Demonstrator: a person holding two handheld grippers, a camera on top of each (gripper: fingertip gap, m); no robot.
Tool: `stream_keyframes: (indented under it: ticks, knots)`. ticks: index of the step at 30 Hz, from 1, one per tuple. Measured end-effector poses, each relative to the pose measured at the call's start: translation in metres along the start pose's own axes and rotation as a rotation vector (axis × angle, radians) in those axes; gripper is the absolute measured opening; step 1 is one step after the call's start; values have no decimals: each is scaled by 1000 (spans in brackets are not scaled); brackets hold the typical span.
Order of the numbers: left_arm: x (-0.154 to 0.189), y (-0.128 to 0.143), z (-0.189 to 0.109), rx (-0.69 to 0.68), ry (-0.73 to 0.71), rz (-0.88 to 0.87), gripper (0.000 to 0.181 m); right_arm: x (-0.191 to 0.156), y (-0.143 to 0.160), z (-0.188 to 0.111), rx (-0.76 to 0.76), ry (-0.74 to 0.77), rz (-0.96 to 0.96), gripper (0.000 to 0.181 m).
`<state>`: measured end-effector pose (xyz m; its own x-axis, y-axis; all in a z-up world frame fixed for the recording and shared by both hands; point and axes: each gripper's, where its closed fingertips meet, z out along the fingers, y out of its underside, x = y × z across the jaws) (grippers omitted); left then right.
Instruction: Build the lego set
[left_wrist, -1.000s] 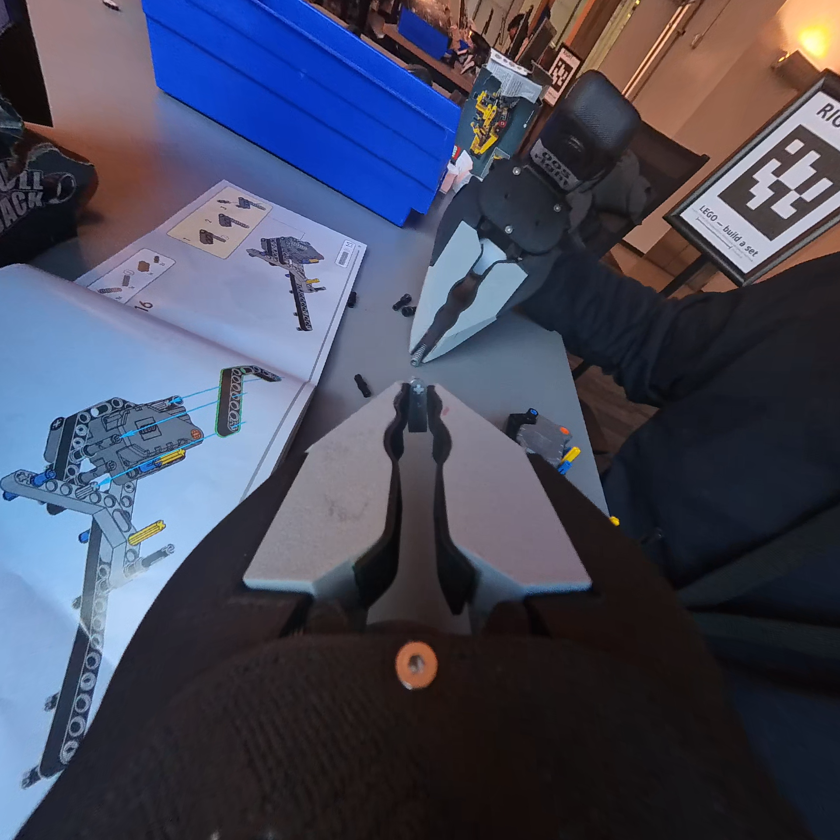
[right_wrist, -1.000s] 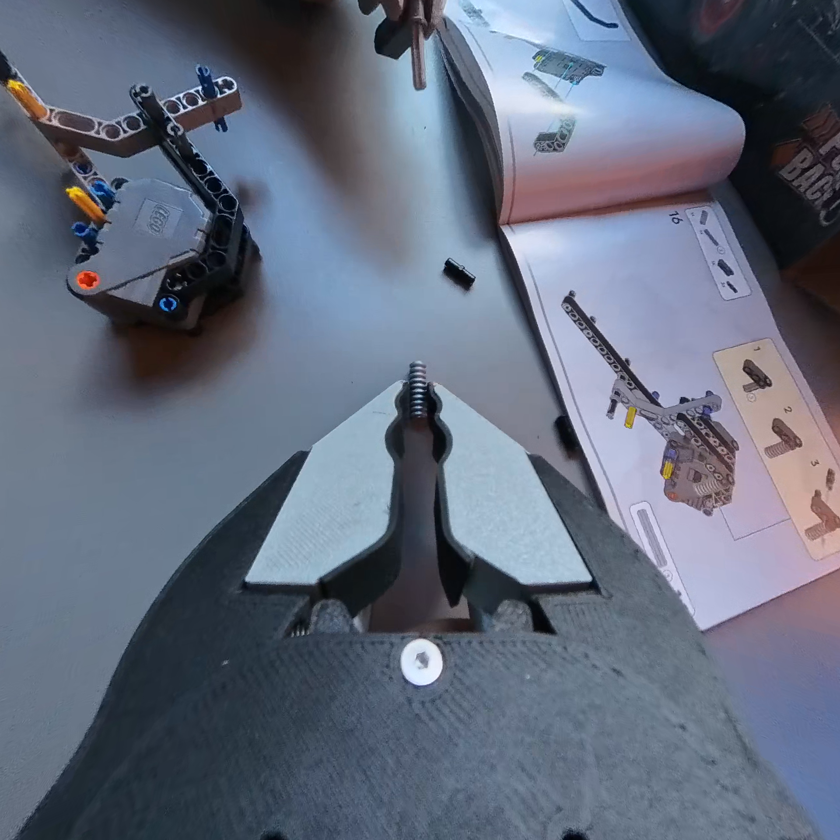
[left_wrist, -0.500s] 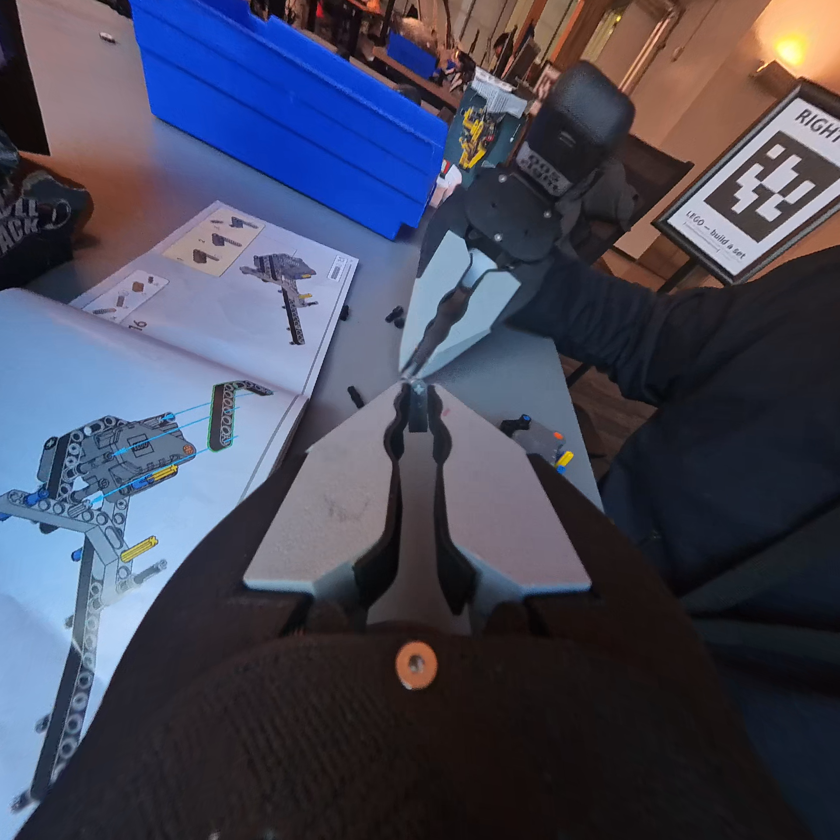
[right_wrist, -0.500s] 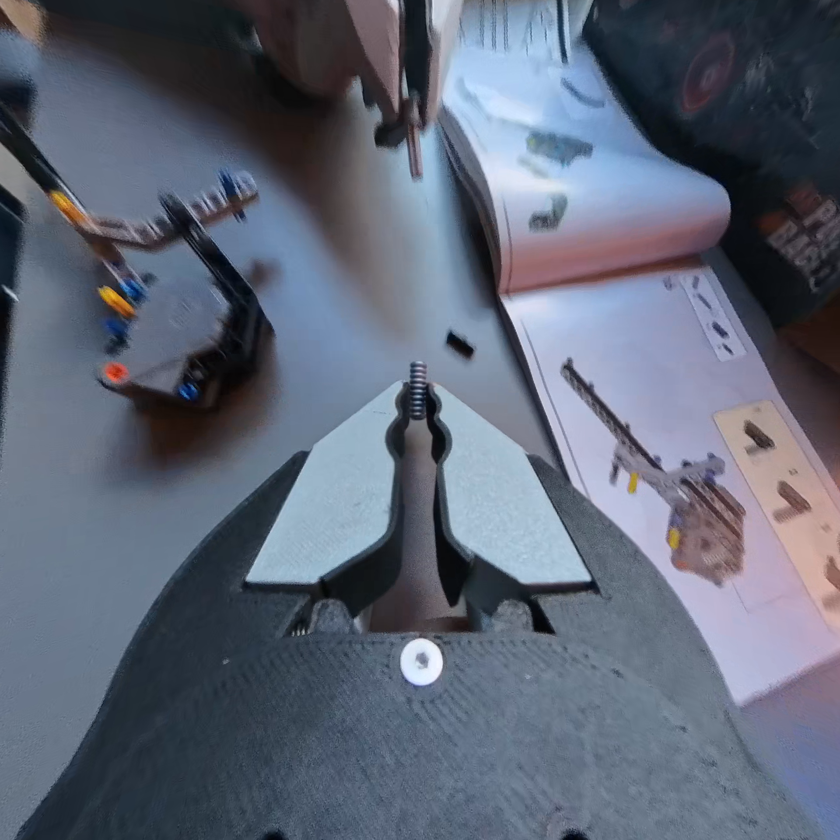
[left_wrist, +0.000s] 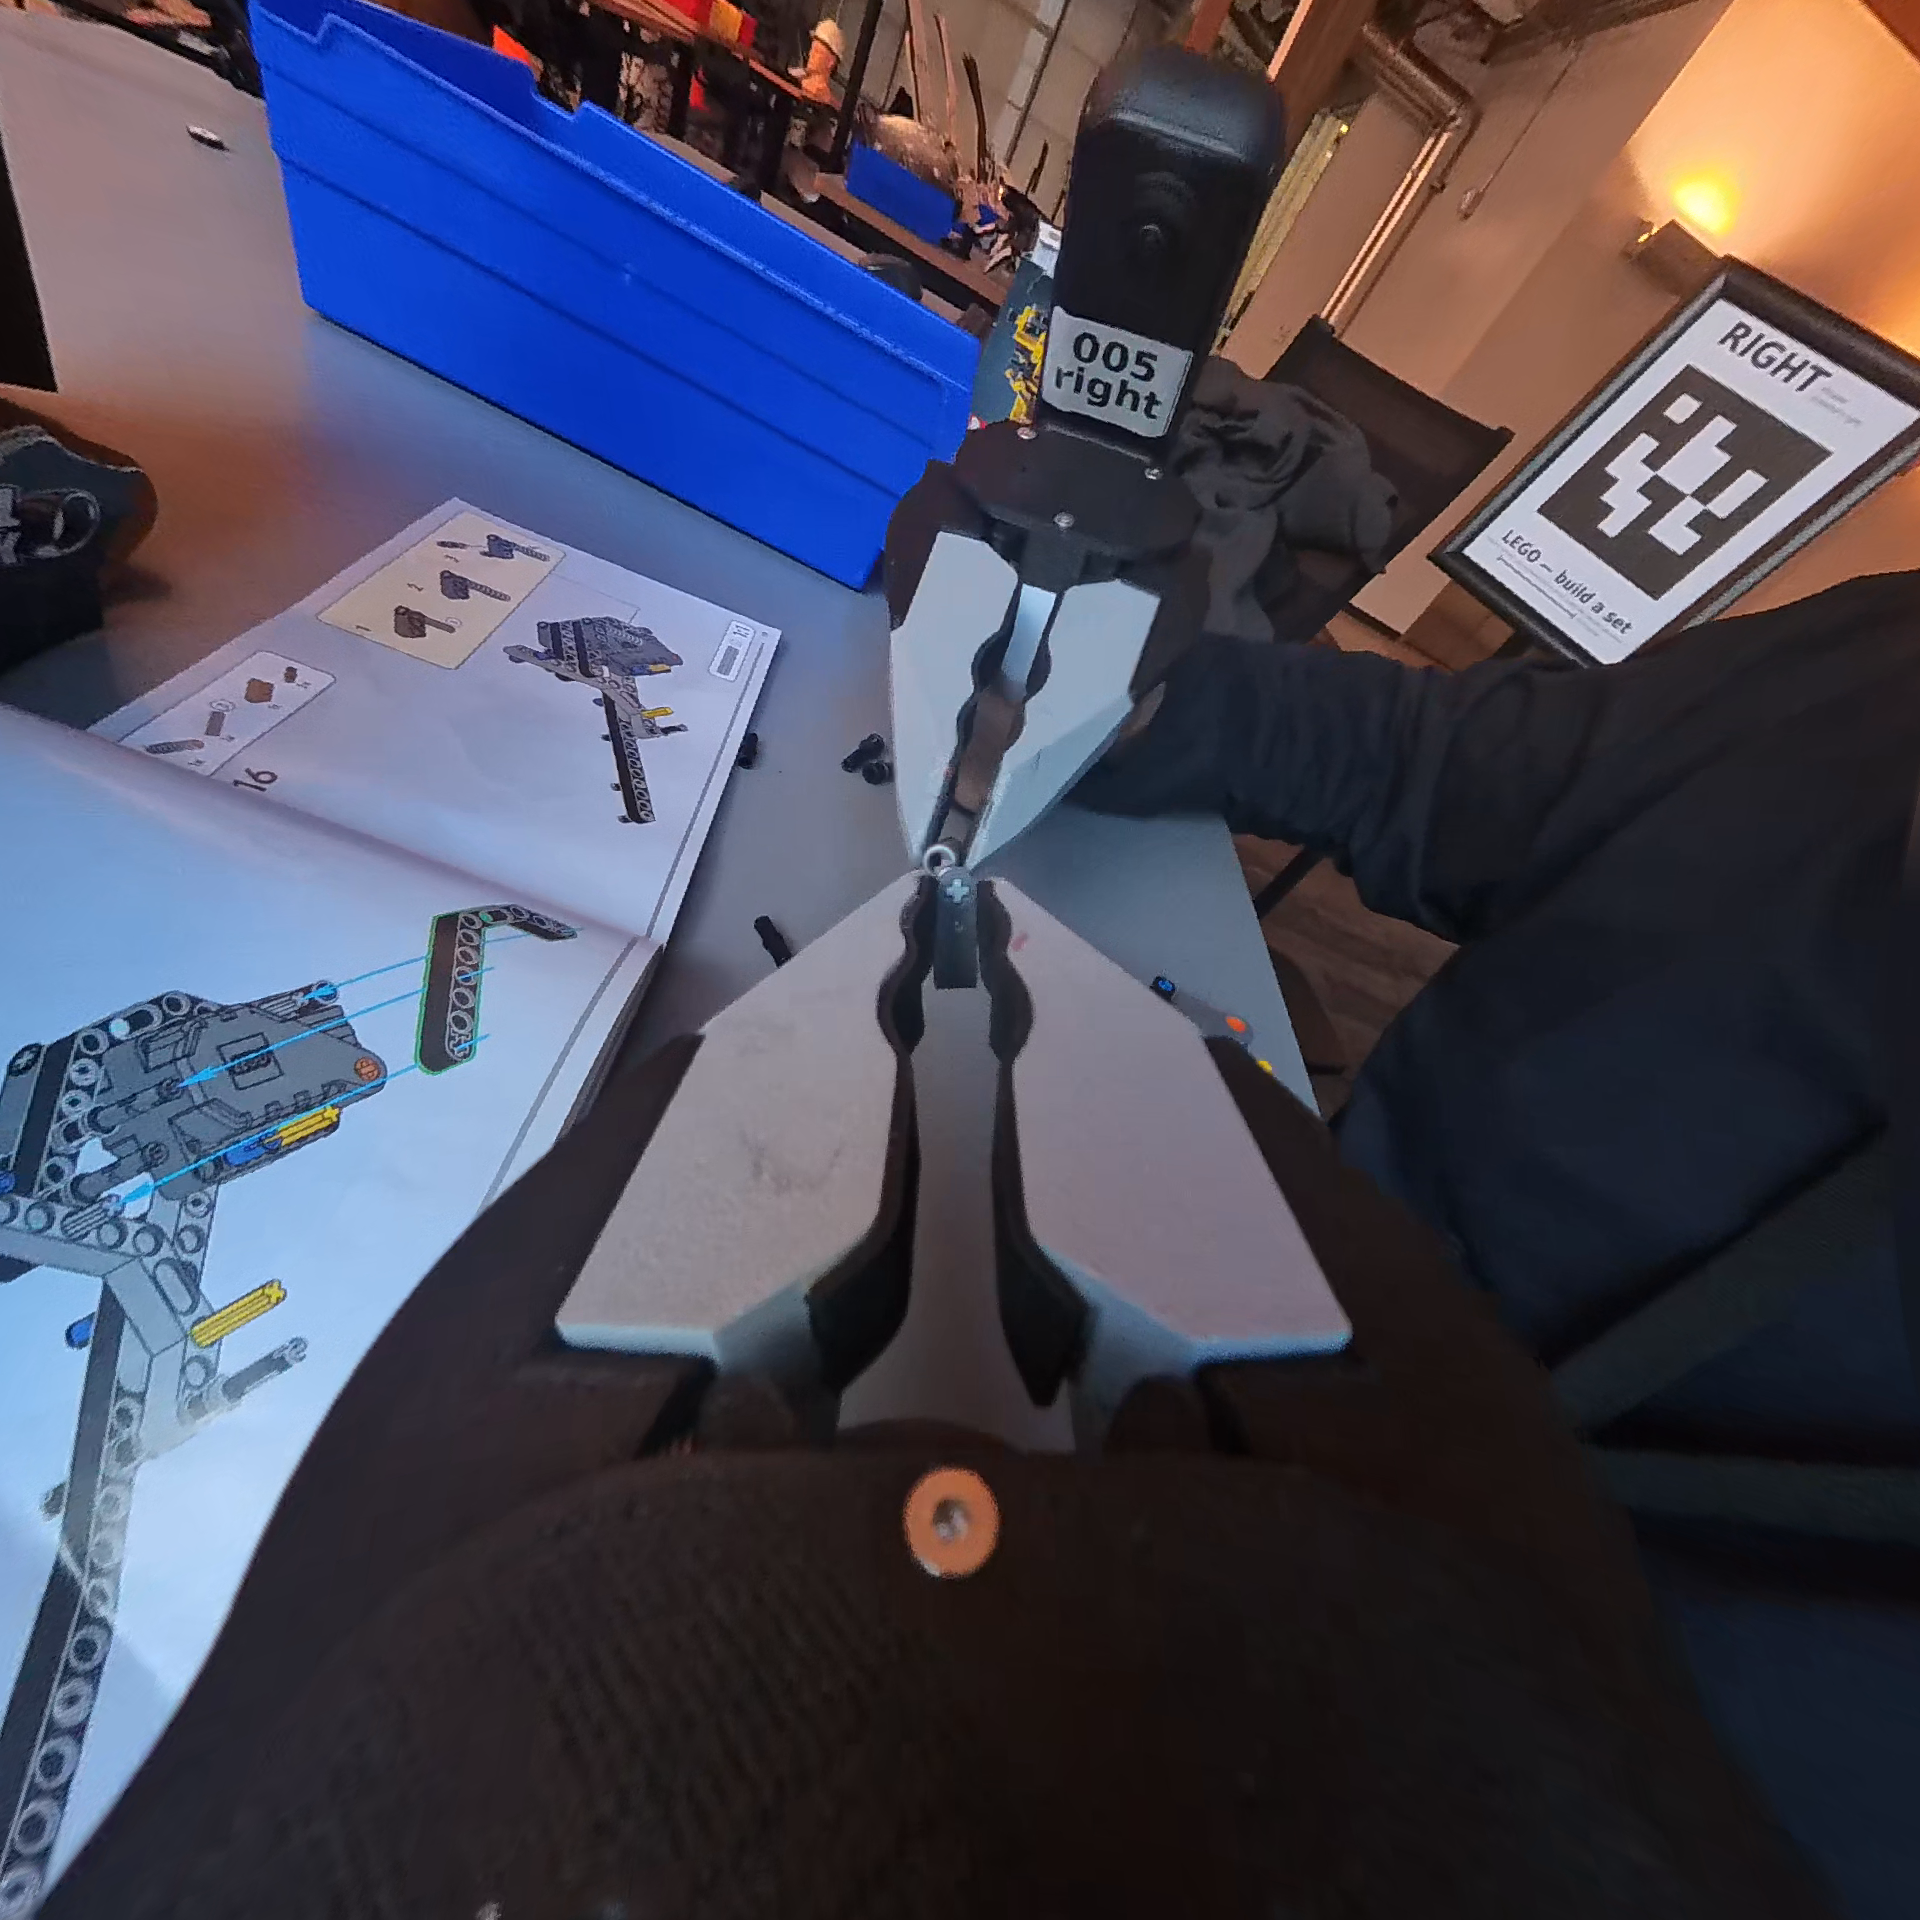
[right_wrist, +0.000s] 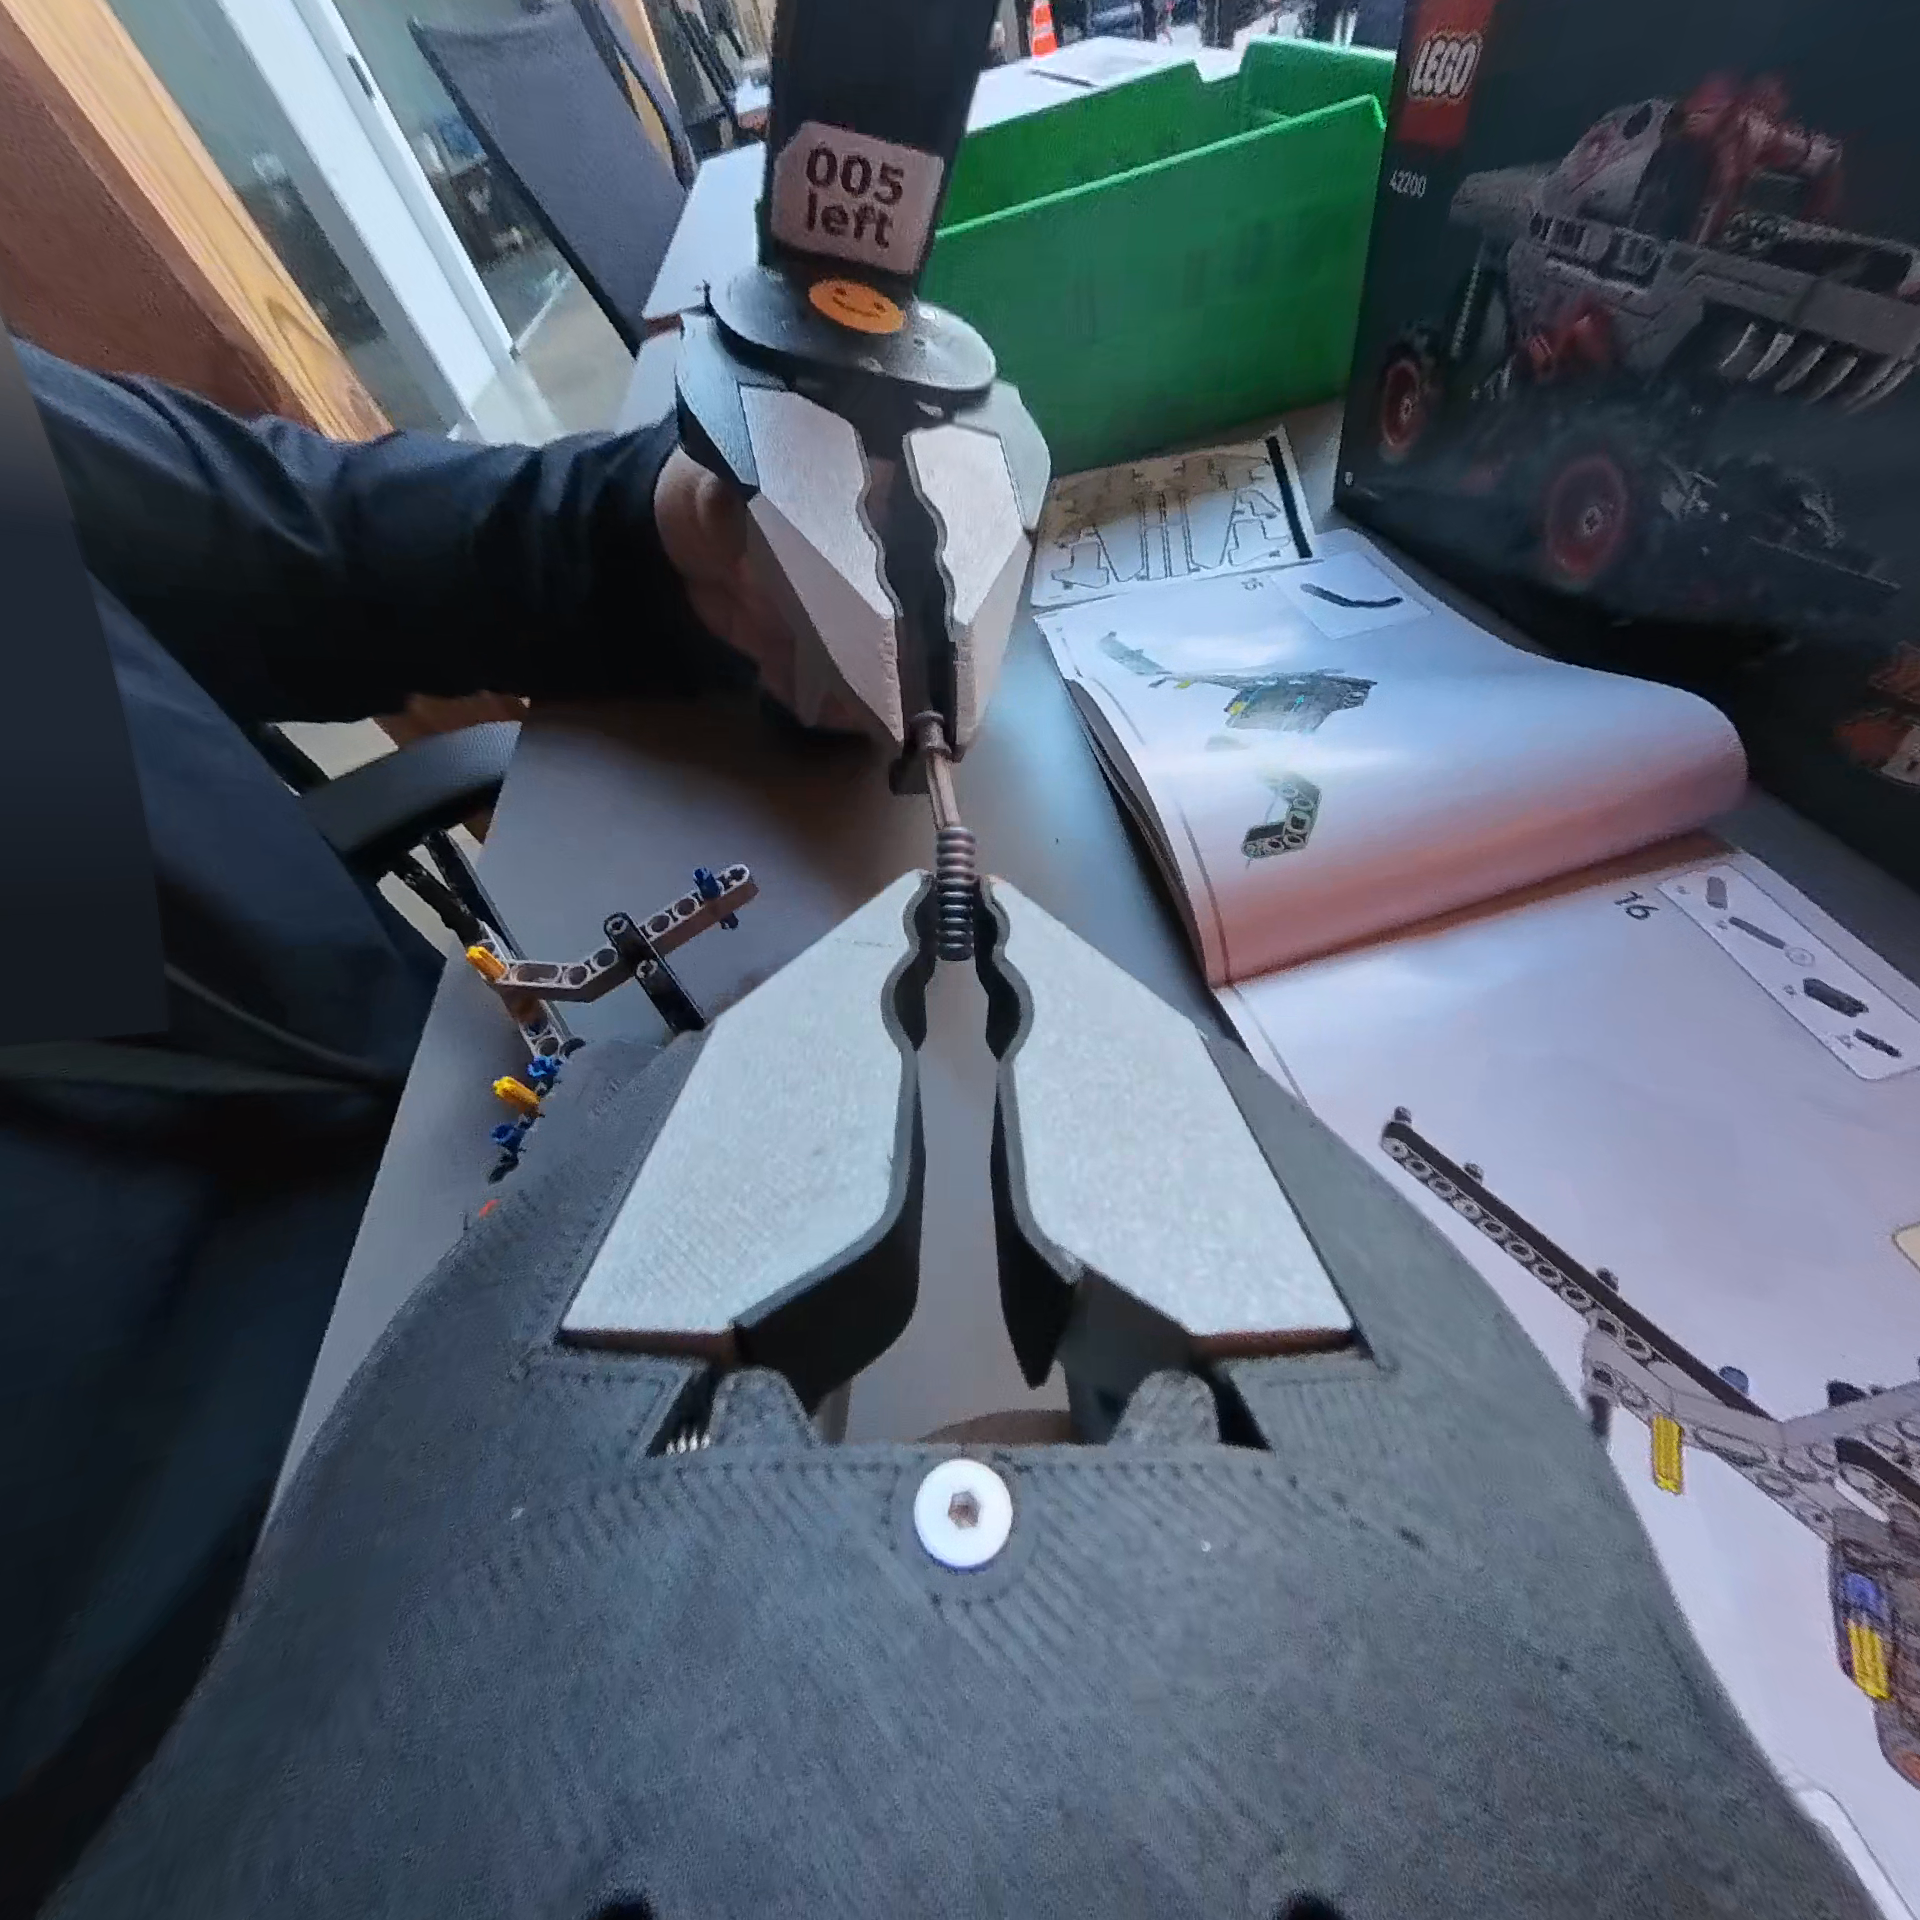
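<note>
The left gripper (right_wrist: 928, 727) pinches a dark connector with an axle (right_wrist: 940, 795); the right gripper (right_wrist: 956, 914), tip to tip with it, clamps a small coil spring (right_wrist: 956, 899) threading onto that axle. Slight misalignment could make the spring pop free. Below, a grey tabletop (left_wrist: 312, 416) carries the open instruction booklet (left_wrist: 312, 1039); blue bins (left_wrist: 582, 281) stand behind.

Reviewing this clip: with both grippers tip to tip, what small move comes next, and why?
Probably ease the right gripper forward, sliding its spring farther along the axle held by the left gripper. The axle tip seems just inside the coil, both grippers shut and roughly aligned.
</note>
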<state>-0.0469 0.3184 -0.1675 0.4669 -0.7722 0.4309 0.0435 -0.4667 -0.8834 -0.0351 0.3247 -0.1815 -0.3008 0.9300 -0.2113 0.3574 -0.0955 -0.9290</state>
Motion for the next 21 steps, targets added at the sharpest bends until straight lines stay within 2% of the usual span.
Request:
stream_keyframes:
  ticks: [21]
  knots:
    - [-3,6,1,-31,3,-64,6,-1,6,4,-45,-16,11,3]
